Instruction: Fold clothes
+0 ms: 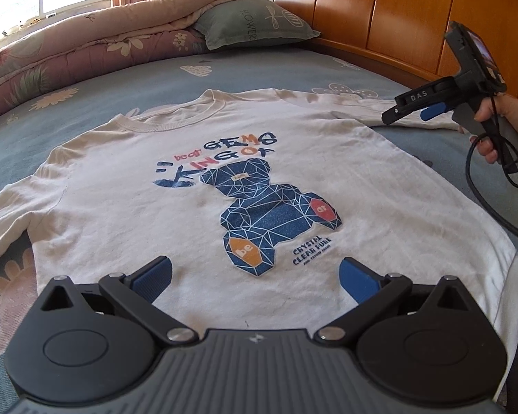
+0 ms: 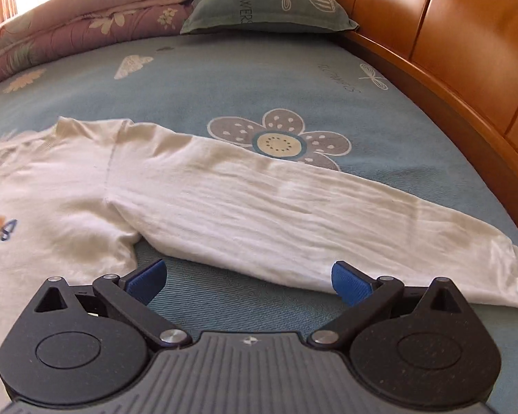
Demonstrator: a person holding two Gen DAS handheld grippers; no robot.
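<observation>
left gripper [image 1: 255, 276]: jaws wide, empty, over shirt [image 1: 197, 186] hem | right gripper [image 2: 248, 281]: jaws wide, empty, sleeve [image 2: 259, 203] just ahead of the jaws | shirt flat, print up, on bed [image 2: 245, 79]

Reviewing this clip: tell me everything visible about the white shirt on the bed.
The white long-sleeved shirt lies flat, front up, unfolded, on the blue flower-print bedsheet. It looks like soft, slightly wrinkled knit with a ribbed round collar. A blue geometric bear print with lettering fills the chest. One sleeve stretches straight out toward the wooden headboard. Faint yellowish marks show. Both the left gripper and right gripper are open; neither holds it.
</observation>
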